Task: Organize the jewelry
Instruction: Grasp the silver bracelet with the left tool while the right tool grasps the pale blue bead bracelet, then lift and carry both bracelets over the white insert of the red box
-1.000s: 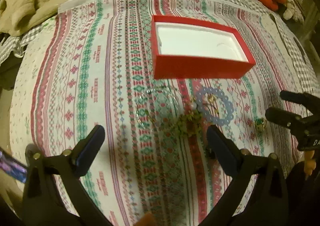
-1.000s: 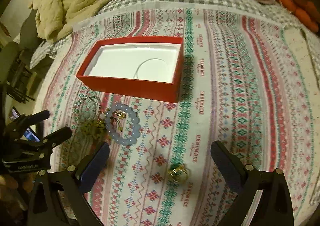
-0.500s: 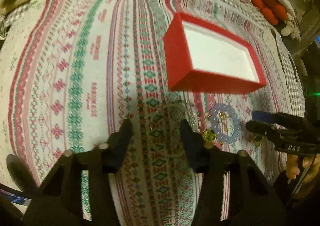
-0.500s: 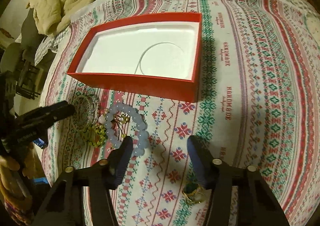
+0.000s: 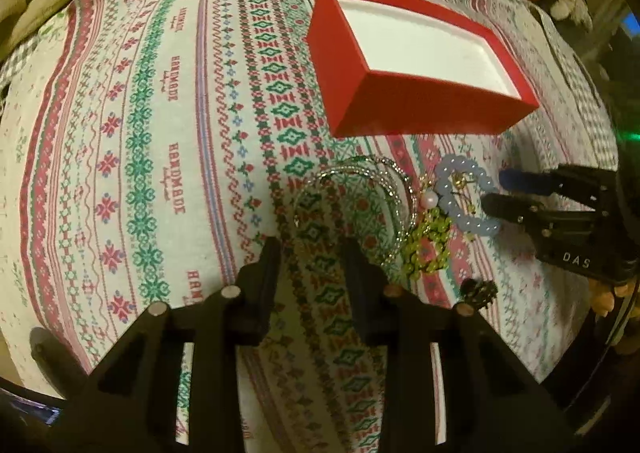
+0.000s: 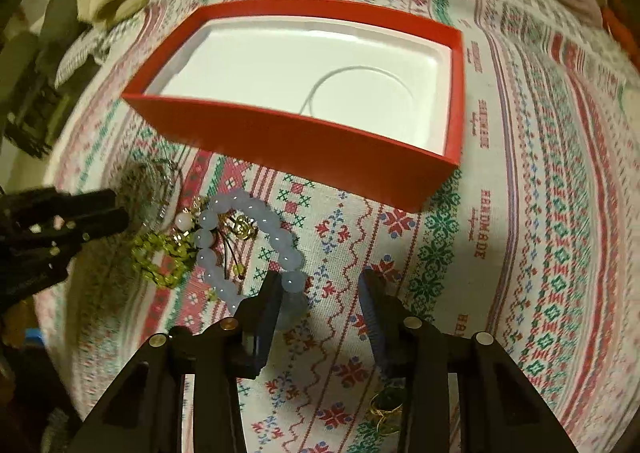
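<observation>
Dim warm light, strong fisheye bending at edges; right view's rim seems motion-blurred.

The left gripper [image 5: 312, 253] and right gripper [image 6: 320, 289] are both hovering low near the red box [image 6: 320, 141], their 2 fingers each parted narrowly.

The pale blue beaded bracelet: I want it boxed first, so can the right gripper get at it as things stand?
Probably yes. The right gripper is open, its left finger right at the pale blue beaded bracelet. Nothing covers that near arc, though gold charms and a yellow-green bead piece crowd its far side.
</observation>
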Tool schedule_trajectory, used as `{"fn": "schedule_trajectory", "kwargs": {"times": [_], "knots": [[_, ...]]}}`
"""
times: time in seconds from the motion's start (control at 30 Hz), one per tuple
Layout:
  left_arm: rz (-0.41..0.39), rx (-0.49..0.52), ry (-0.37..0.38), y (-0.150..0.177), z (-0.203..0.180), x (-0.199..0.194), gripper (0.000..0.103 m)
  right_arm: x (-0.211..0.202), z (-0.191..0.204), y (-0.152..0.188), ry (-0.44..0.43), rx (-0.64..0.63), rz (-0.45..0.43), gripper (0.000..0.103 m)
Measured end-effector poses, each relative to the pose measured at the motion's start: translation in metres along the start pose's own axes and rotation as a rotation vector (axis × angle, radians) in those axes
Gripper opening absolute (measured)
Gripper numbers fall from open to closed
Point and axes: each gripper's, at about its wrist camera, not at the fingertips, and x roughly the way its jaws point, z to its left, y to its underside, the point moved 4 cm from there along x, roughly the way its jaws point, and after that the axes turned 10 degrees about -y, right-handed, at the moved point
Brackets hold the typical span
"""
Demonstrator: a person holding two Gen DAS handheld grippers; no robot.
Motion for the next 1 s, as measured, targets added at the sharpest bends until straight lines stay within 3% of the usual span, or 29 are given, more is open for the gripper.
{"fn": "schedule_trajectory", "kwargs": {"times": [0.1,0.17,0.23,0.5,0.73,1.0], "knots": [[-0.003,0.010,-0.012,0.003,-0.007,0.000,0.024,0.006,0.014,-0.005,0.039,-0.044,-0.017,0.032],[-0.003,0.013,-0.023,0.005,-0.013,0.000,0.010,0.009,0.022,-0.007,0.039,-0.059,-0.022,0.017],[-0.006,0.022,-0.044,0.007,-0.018,0.002,0.005,0.008,0.024,-0.004,0.036,-0.063,-0.026,0.012],[-0.026,-0.005,-0.029,0.015,-0.021,-0.012,0.005,-0.010,0.015,-0.002,0.000,-0.027,-0.033,0.012],[-0.110,-0.021,-0.011,0.014,-0.017,-0.049,0.005,-0.044,0.012,0.001,-0.029,-0.022,-0.107,0.012],[-0.195,-0.045,0.004,-0.012,-0.016,-0.075,0.005,-0.087,0.002,0.001,-0.055,-0.015,-0.180,0.012]]}}
